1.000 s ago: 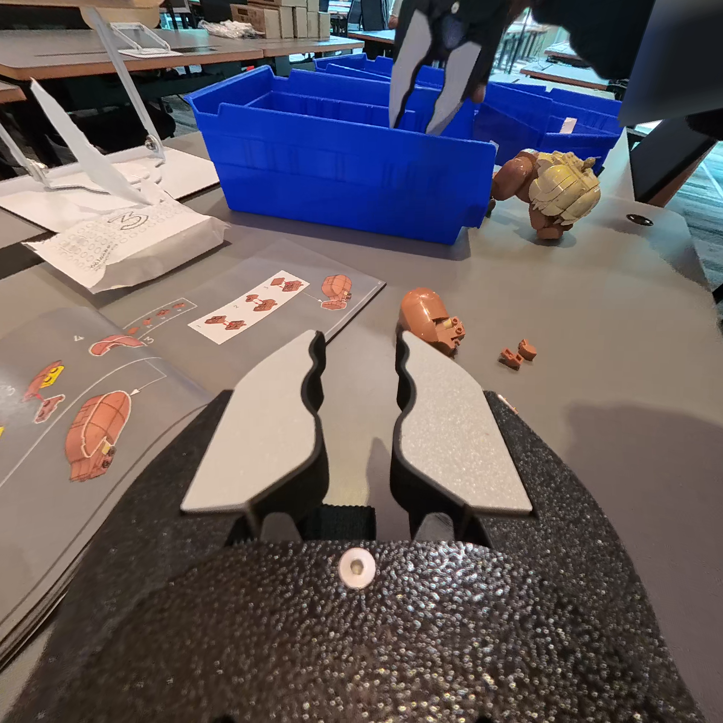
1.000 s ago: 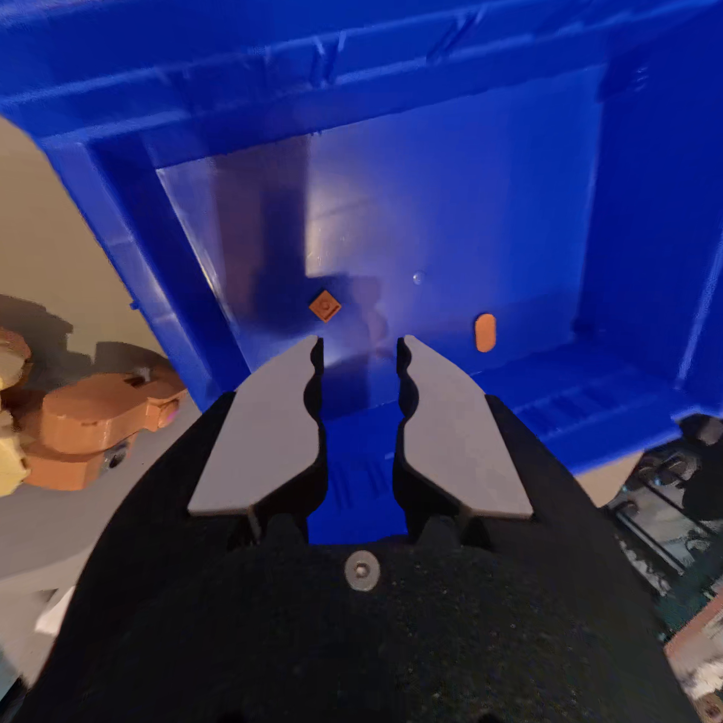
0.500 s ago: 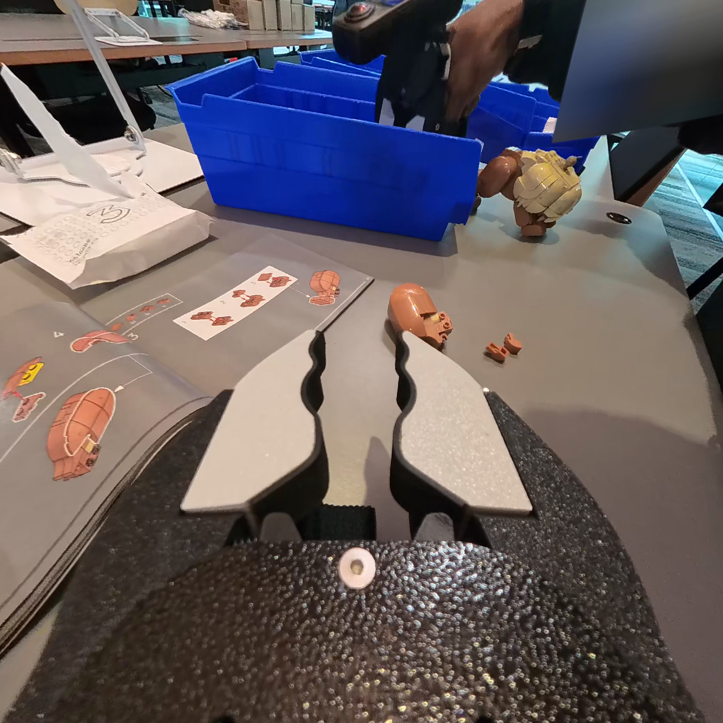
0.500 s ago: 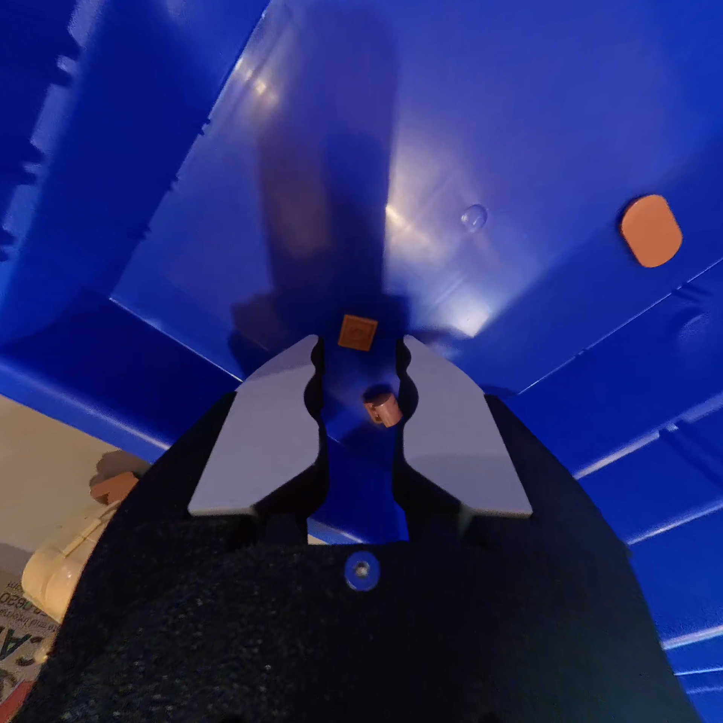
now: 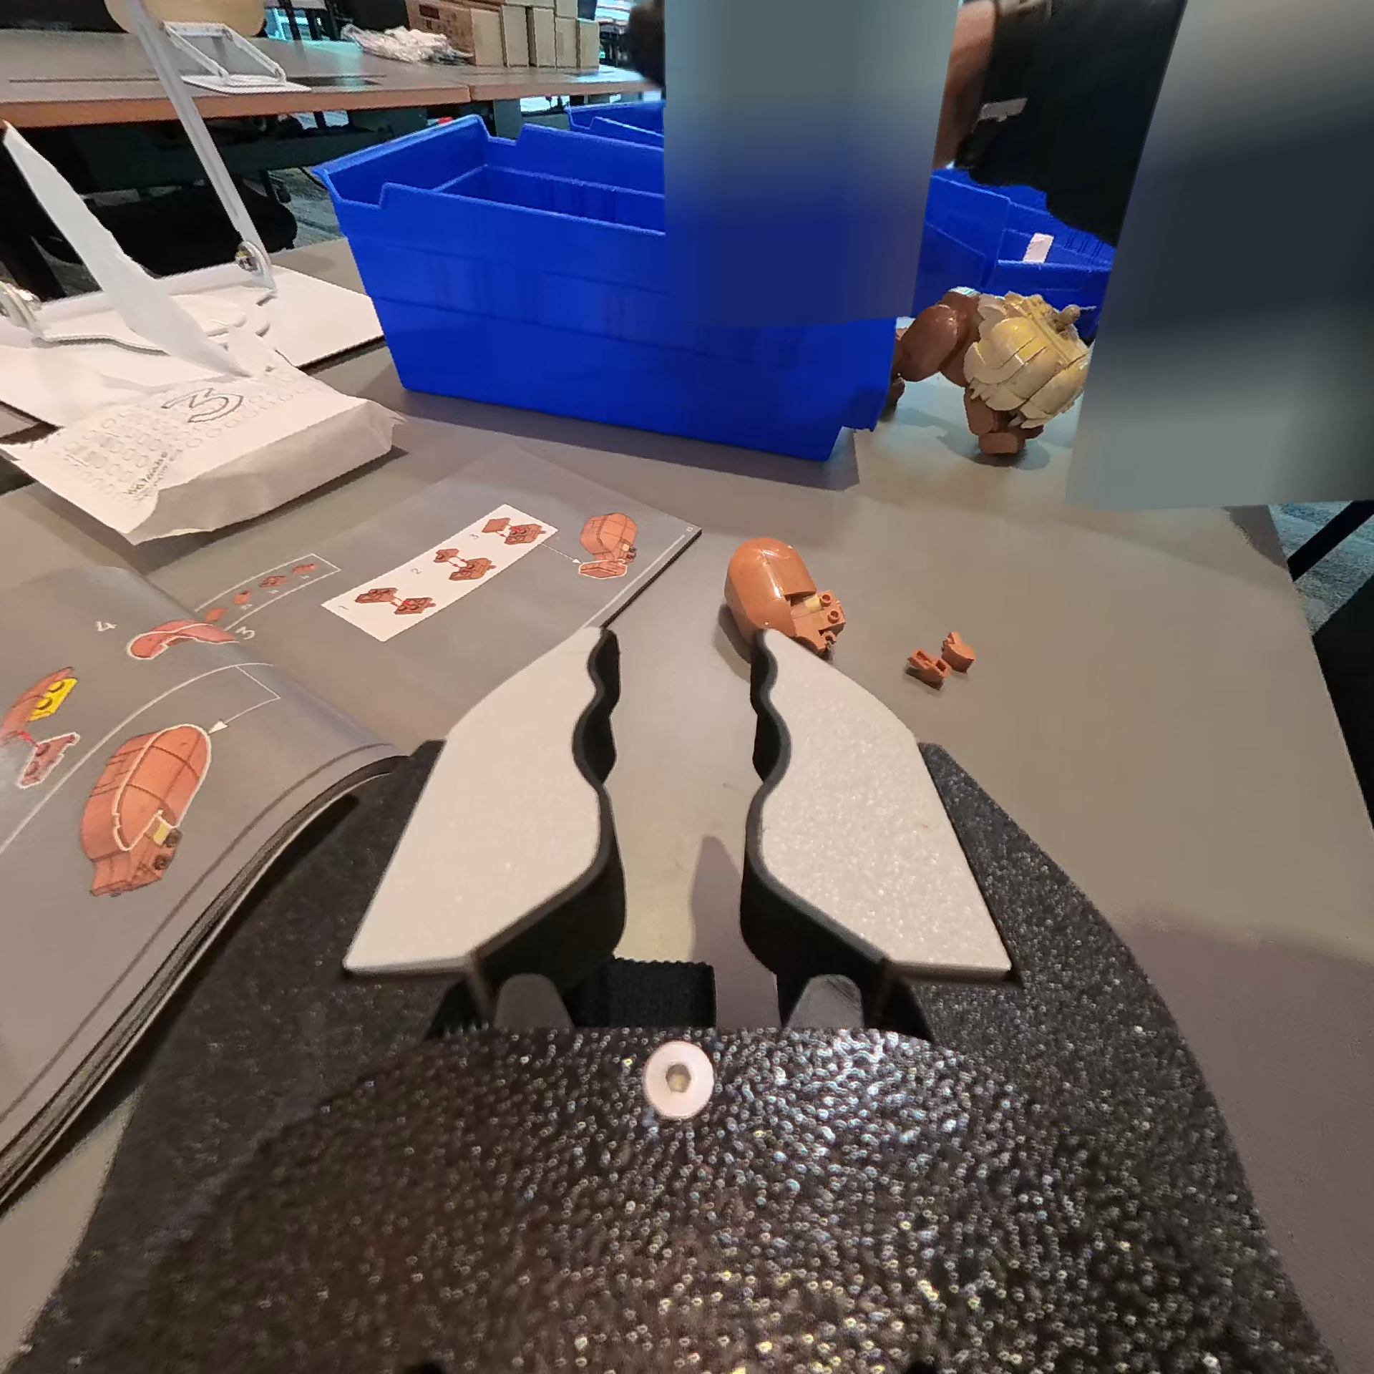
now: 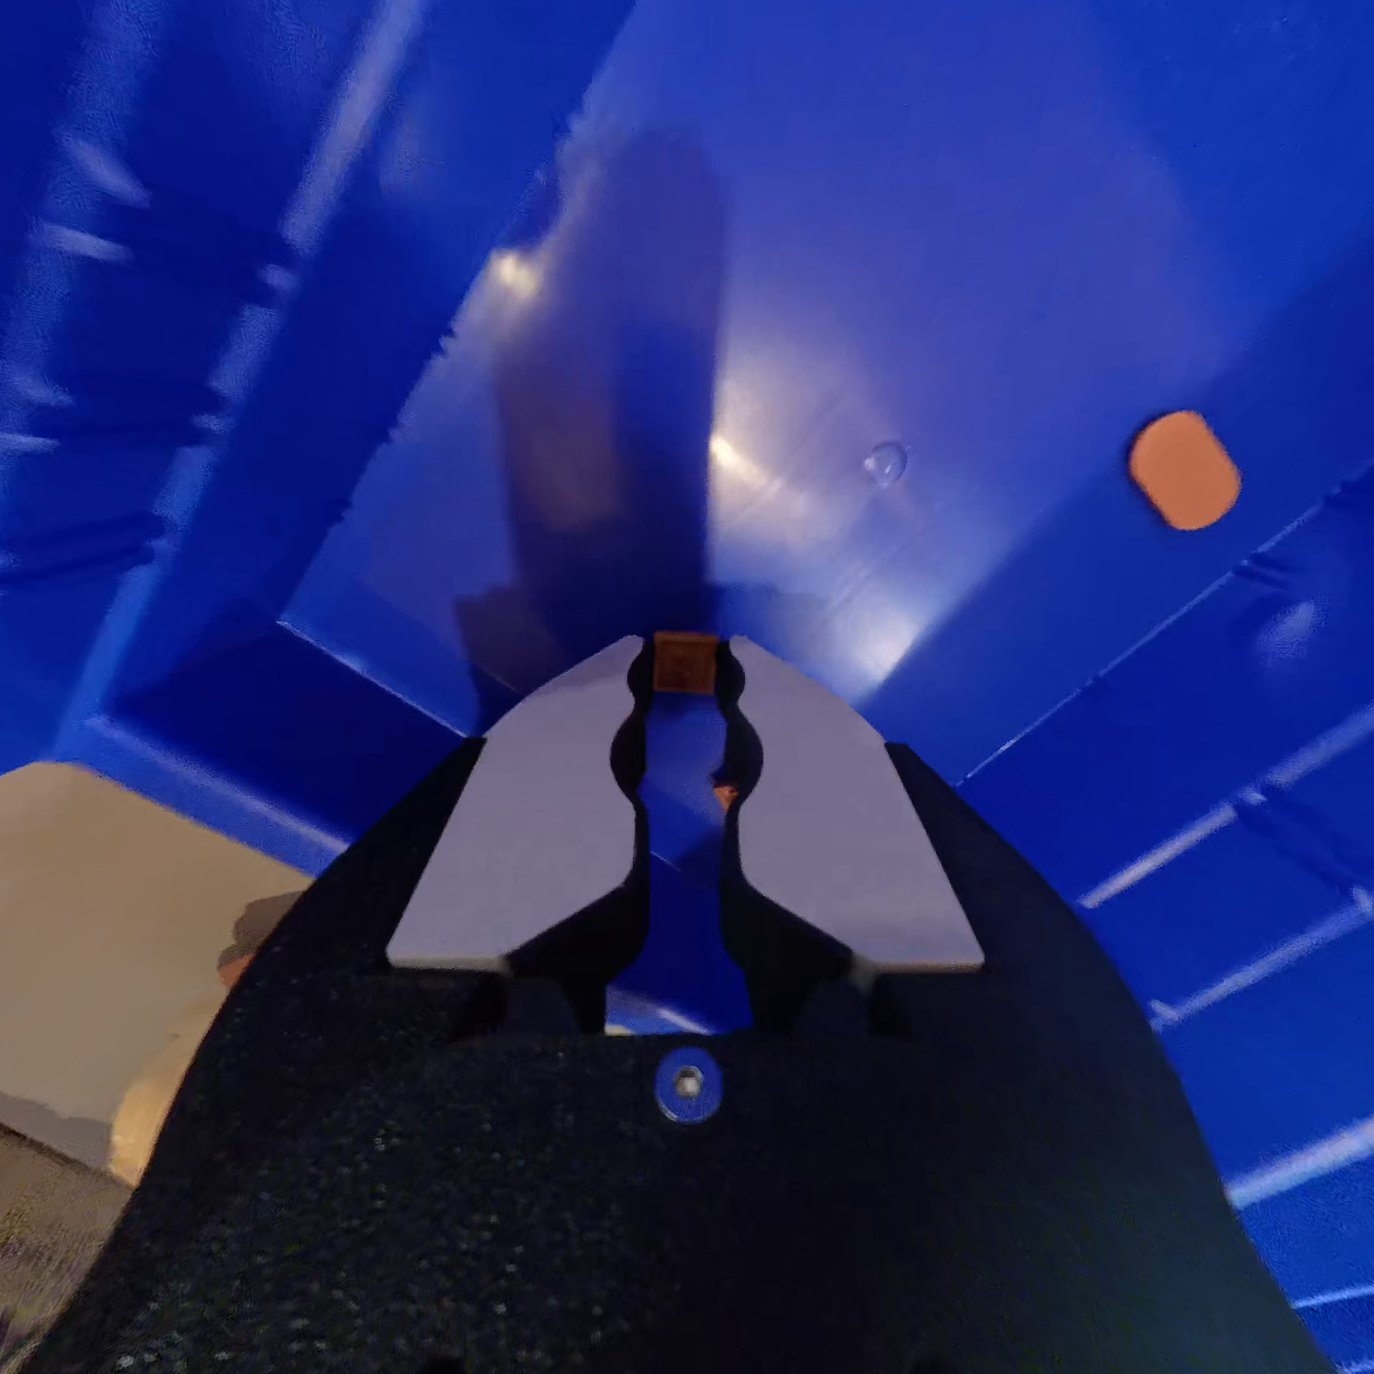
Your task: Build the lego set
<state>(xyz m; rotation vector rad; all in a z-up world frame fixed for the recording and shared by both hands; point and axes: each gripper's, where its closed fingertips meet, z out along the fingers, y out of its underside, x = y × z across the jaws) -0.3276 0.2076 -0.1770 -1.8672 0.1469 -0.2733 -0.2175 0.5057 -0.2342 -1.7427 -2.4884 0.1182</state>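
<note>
- The right gripper (image 6: pixel 685 654), down inside the blue bin (image 6: pixel 966 223), is pinched on a small square brown piece (image 6: pixel 684 662) at its fingertips.
- The left gripper (image 5: pixel 684 654) hovers spread and empty over the table (image 5: pixel 1041 743).
- Advice: lift straight up, keeping the squeeze steady; the tip hold looks shallow.

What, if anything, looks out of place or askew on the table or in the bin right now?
Nothing looks damaged or spilled. The brown rounded lego subassembly lies tipped on its side on the grey table, two small brown pieces loose beside it. In the blue bin, the right gripper pinches a small square orange tile.
</note>
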